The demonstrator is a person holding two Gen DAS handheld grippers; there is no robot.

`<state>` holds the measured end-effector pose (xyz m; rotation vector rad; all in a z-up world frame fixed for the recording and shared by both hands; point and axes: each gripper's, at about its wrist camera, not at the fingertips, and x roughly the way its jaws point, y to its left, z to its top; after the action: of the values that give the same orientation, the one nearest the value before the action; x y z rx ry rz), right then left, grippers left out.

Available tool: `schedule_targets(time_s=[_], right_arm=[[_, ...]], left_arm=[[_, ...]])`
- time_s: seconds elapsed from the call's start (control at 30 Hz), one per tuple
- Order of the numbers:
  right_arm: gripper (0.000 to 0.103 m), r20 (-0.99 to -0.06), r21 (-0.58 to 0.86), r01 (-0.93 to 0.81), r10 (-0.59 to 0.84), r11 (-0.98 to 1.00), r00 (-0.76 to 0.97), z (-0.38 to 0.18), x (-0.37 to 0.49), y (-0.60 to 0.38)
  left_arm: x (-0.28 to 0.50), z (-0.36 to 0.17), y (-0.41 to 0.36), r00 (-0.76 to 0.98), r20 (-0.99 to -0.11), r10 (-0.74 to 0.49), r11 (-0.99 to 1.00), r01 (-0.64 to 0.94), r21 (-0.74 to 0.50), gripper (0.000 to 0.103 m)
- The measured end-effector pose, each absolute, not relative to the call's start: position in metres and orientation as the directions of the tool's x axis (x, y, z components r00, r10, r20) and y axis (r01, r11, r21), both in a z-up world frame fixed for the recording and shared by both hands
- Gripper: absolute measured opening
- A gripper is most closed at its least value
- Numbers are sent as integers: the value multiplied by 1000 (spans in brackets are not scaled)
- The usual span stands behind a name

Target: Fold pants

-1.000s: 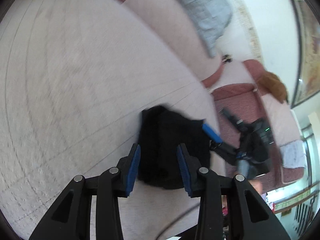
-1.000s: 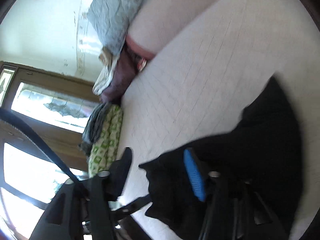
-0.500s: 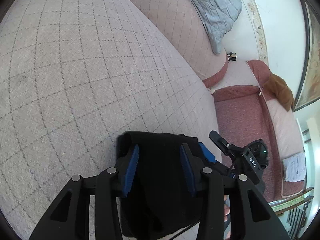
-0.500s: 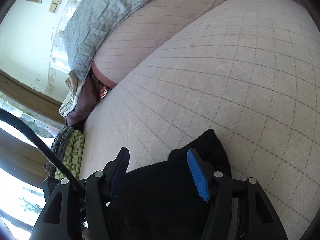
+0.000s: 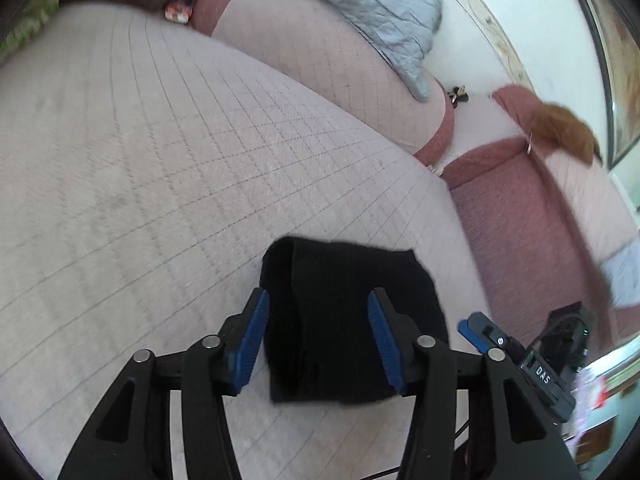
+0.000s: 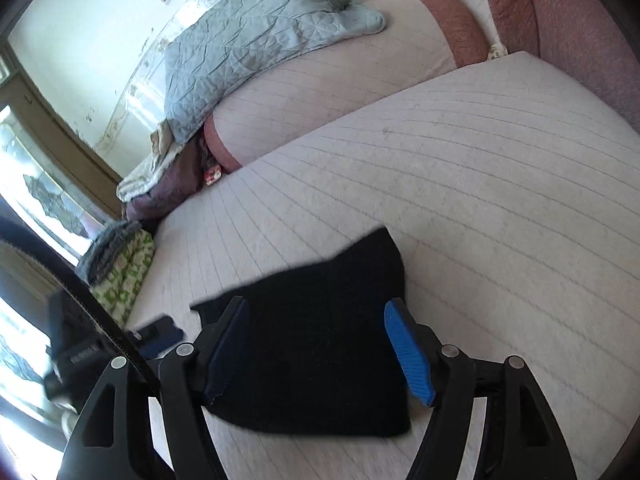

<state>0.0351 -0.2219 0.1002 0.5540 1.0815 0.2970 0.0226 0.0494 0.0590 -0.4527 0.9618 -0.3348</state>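
The black pants (image 5: 344, 312) lie folded into a small thick rectangle on the quilted beige cushion (image 5: 168, 168). They also show in the right wrist view (image 6: 320, 344). My left gripper (image 5: 318, 336) is open and hangs above the bundle, fingers on either side of it, holding nothing. My right gripper (image 6: 320, 352) is open too, above the bundle from the other side, empty. The right gripper's blue fingertip (image 5: 476, 330) shows at the lower right of the left wrist view.
A grey quilted blanket (image 6: 256, 36) lies on the sofa back. A pink sofa seat (image 5: 528, 232) with a brown cloth (image 5: 560, 132) is to the right. Green patterned and grey fabrics (image 6: 120, 268) sit at the cushion's left edge.
Both grippers have drawn back and up from the folded pants, so the bundle looks smaller and farther away. The pants lie still on the cushion.
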Motion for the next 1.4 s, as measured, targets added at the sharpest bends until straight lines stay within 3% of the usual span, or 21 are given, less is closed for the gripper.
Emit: schedule_targets(time_s=[0.13, 0.3, 0.4, 0.7, 0.83, 1.1, 1.27, 1.4], right_arm=[[76, -768, 550, 75, 468, 832, 438, 92, 0, -231], [76, -758, 589, 108, 502, 801, 416, 81, -20, -245], [76, -746, 612, 123, 520, 781, 416, 81, -17, -253], [79, -735, 628, 130, 531, 767, 421, 83, -8, -260], [79, -732, 642, 136, 552, 754, 399, 75, 0, -261], [80, -722, 673, 140, 602, 727, 342, 58, 31, -260], [80, -712, 695, 163, 639, 700, 292, 40, 50, -257], [81, -668, 743, 175, 696, 647, 264, 26, 64, -252]], left_arm=[[0, 55, 42, 533, -732, -424, 881, 54, -471, 51], [-6, 40, 44, 502, -708, -497, 825, 21, -564, 52], [5, 35, 49, 488, -693, -530, 794, -1, -608, 60], [23, 34, 38, 463, -757, -461, 850, -16, -527, 60], [39, 26, 32, 427, -752, -502, 830, -9, -558, 67], [60, -10, 39, 341, -710, -617, 733, -81, -676, 68], [63, -13, 32, 335, -716, -613, 743, -62, -666, 69], [69, -14, 20, 327, -716, -617, 750, -33, -661, 76]])
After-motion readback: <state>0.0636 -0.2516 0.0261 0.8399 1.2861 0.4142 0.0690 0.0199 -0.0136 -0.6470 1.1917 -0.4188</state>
